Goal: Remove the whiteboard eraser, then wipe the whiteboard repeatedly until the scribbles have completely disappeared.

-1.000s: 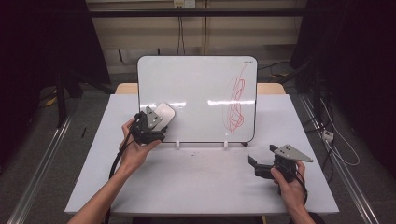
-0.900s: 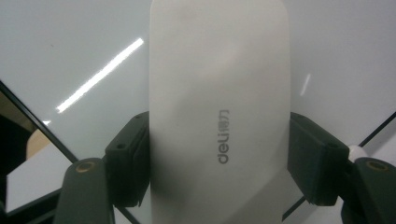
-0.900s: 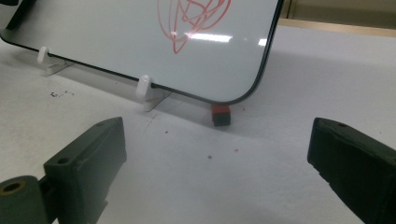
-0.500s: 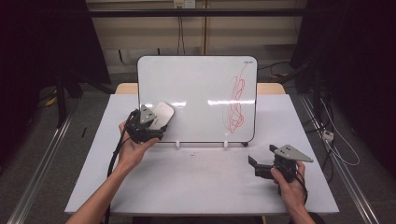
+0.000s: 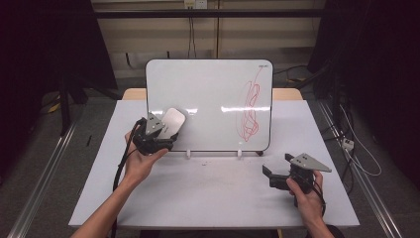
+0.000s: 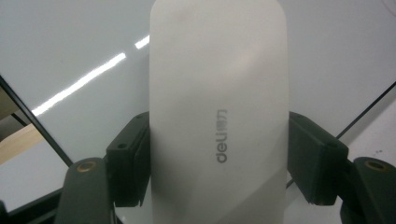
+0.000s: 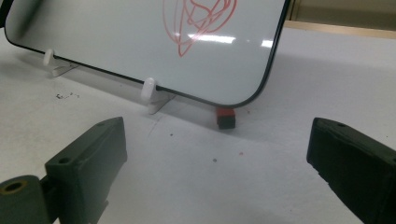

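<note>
You are pinching white smooth plastic eraser (image 6: 218, 116) across flanks in left tool (image 5: 159, 134), against white glossy whiteboard (image 5: 208, 89) lower-left. Light, stiff, likely slippery; keep mid-body hold. Right tool (image 5: 277, 176) spread over tabletop (image 5: 213, 193).

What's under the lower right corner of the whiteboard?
A small red and black block sits on the table beneath the whiteboard's lower right corner, past the nearer white clip foot. Its far part is covered by the board's edge, so what it is stays unclear.
</note>
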`<state>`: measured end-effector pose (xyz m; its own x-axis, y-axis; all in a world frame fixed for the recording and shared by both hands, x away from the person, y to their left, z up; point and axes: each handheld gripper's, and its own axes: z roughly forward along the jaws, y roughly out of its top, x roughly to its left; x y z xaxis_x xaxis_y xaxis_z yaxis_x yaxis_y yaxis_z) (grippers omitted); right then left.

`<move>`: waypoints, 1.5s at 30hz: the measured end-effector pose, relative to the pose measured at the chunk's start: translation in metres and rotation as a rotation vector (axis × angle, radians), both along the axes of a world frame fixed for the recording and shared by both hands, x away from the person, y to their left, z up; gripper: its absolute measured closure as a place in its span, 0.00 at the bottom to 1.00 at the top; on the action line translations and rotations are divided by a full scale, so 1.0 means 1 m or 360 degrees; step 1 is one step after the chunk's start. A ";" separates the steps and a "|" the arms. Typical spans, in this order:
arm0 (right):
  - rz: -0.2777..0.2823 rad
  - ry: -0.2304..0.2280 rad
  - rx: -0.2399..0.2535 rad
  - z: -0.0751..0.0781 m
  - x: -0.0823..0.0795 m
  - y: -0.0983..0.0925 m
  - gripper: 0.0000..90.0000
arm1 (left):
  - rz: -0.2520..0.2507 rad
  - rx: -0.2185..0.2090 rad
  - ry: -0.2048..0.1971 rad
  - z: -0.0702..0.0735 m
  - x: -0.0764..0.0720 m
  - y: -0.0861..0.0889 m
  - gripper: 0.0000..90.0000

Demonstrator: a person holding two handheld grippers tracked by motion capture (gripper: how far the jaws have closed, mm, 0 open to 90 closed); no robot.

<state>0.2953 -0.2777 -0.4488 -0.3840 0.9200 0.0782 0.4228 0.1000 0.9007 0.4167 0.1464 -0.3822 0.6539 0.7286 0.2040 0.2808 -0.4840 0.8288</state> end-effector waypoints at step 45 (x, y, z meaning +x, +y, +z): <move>-0.0001 0.0017 0.0010 -0.002 0.000 -0.004 0.05 | -0.0233 -0.0140 -0.0074 0.038 -0.010 -0.050 0.35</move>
<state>0.2956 -0.2817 -0.4508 -0.3828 0.9196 0.0880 0.4323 0.0942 0.8968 0.4066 0.0966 -0.3444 0.7458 0.6425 0.1759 0.1730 -0.4417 0.8803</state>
